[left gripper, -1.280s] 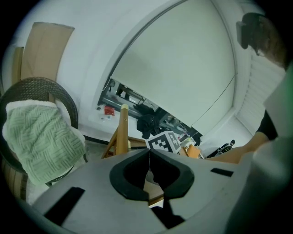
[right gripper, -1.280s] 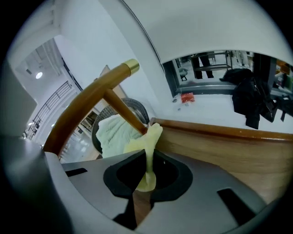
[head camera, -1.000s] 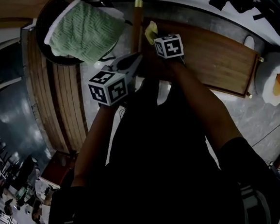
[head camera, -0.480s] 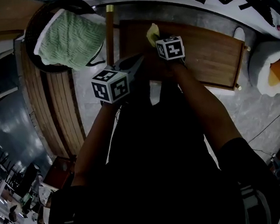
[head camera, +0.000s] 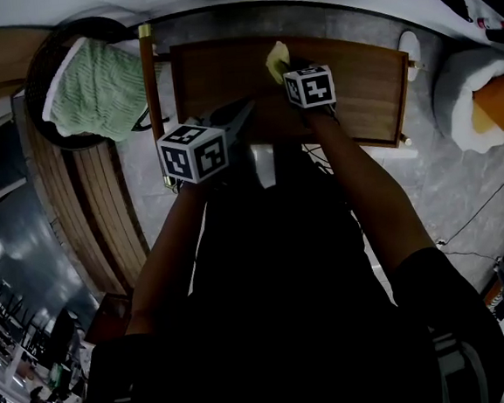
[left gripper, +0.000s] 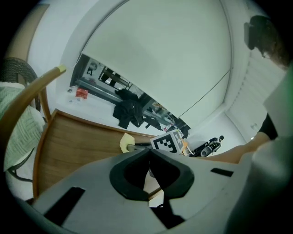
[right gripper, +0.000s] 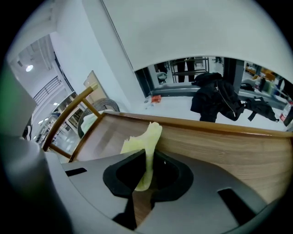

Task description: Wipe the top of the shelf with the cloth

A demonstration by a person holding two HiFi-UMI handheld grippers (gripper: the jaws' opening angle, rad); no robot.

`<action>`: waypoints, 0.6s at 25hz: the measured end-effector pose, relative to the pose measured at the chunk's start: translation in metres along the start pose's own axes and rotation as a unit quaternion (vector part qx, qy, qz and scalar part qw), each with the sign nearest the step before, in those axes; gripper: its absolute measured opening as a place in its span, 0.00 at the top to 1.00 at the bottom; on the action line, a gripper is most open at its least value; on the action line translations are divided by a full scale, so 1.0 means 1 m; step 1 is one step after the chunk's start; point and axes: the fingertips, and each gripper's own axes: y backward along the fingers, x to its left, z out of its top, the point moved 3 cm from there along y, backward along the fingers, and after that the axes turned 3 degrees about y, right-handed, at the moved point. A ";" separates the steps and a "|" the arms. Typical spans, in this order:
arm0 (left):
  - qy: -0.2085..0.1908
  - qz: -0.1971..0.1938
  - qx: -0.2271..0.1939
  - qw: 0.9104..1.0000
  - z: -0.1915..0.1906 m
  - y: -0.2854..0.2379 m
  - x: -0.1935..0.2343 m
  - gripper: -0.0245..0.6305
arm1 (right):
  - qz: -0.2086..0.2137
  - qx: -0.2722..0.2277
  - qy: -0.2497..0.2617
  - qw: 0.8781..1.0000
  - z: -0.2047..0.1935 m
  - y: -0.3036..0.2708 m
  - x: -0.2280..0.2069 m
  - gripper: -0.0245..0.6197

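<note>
Brown wood shelf [head camera: 214, 72], flat top w/ raised rim, on grey speckled floor [head camera: 461, 187]. Left of shelf in head view: dark round basket [head camera: 46, 56] holding green towel [head camera: 93, 83]; wooden rail [head camera: 149, 91] w/ brass tip betw. basket & shelf. Right of shelf: white round object [head camera: 457, 90] w/ orange inside. Beyond shelf's far edge: white wall, black clothing [right gripper: 217, 103] heaped at its base.

Pale yellow cloth [right gripper: 153, 132], small & bunched, above shelf top near far edge, approx. mid-length. Upper end sticking up; contact w/ shelf top not clear from any view.

R gripper [right gripper: 146, 154]: over shelf top, pointing toward far edge, jaws clenched on cloth; cloth pinched at tips, free end rising just beyond them.

L gripper [left gripper: 149, 151]: over shelf's near edge, left of R gripper in head view & further back from far edge. Jaws pressed together, tips meeting, nothing betw. them. Cloth ahead of its tips, apart from them, no contact.
</note>
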 end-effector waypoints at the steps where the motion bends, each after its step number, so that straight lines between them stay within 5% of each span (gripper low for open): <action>1: 0.003 -0.003 0.004 1.000 -0.002 -0.006 -0.003 0.94 | -0.005 -0.001 -0.003 1.000 -0.003 0.005 -0.008 0.89; 15: 0.011 -0.054 0.038 0.998 -0.027 -0.091 -0.061 0.94 | -0.074 -0.016 -0.066 0.995 -0.052 0.082 -0.130 0.89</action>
